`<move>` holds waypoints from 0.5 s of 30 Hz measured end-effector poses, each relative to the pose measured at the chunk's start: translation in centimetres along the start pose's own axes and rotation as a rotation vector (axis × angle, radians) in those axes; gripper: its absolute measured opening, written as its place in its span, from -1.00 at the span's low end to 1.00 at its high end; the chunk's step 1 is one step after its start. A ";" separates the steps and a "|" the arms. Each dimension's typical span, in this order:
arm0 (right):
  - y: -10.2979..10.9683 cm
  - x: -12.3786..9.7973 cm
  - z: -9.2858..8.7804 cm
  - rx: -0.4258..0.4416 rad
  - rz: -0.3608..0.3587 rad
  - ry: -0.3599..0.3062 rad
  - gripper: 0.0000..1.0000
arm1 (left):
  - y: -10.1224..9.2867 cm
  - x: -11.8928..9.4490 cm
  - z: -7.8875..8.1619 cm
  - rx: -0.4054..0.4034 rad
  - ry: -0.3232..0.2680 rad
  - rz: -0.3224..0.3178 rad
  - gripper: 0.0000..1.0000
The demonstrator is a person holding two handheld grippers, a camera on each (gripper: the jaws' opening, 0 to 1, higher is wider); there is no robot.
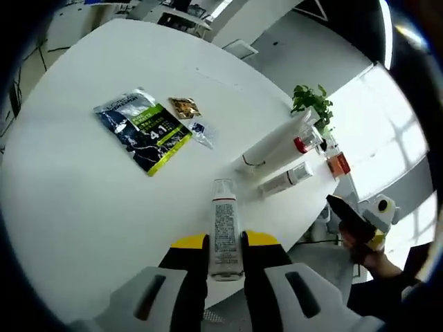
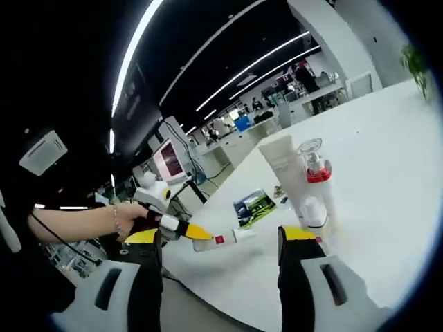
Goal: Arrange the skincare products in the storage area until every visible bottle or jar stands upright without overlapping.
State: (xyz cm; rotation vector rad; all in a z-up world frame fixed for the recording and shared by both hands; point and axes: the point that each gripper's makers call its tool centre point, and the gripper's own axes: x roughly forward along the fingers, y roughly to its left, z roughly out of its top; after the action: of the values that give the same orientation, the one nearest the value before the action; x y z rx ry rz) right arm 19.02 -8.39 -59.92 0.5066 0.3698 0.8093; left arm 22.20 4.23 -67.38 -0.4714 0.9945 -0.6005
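Left claw (image 1: 225, 254) pinches a clear slim bottle (image 1: 223, 228) by its lower body, yellow-tipped jaws on both sides, cap end pointing away over the white worktop (image 1: 83, 194). The grip sits low on the bottle, probably so it can be swung upright and set down on its base. In the right gripper view the same bottle (image 2: 223, 240) hangs sideways off the worktop edge, held out by the person's hand (image 2: 135, 220).

Right claw (image 2: 221, 266) is spread wide with nothing between the jaws, and hovers near the worktop edge, likely free to steady or take the next item.

The other products lie farther in: a white tube (image 1: 271, 146) on its side, a red-collared pump bottle (image 1: 306, 142) beside it, and a small white bottle (image 1: 285, 180) also lying flat. An orange-capped item (image 1: 338, 163) sits near the far edge by a green plant (image 1: 311, 102). A blue-green sachet (image 1: 144, 128), a brown sachet (image 1: 184, 107) and a small clear packet (image 1: 201, 131) lie flat, well apart from the bottles.

Judgement: early on, most bottles not yet upright.
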 end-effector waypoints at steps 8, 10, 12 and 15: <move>2.0 1.7 0.4 0.272 0.129 -0.130 0.22 | -6.4 -2.8 0.6 0.000 -0.162 -0.246 -0.73; 2.6 1.7 0.7 0.342 0.164 -0.156 0.19 | -8.0 -3.7 1.0 -0.002 -0.202 -0.323 -0.73; 3.0 1.7 0.8 0.364 0.183 -0.167 0.16 | -9.5 -4.5 1.3 -0.003 -0.235 -0.381 -0.73; 4.0 2.0 1.0 0.423 0.227 -0.170 0.15 | -11.3 -5.4 1.7 -0.020 -0.276 -0.470 -0.73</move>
State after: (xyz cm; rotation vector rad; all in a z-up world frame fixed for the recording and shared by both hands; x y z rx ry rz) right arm 18.41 -4.88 -57.15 1.0199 0.3298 0.9025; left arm 18.65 -0.44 -56.14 -0.7929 0.6264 -0.9172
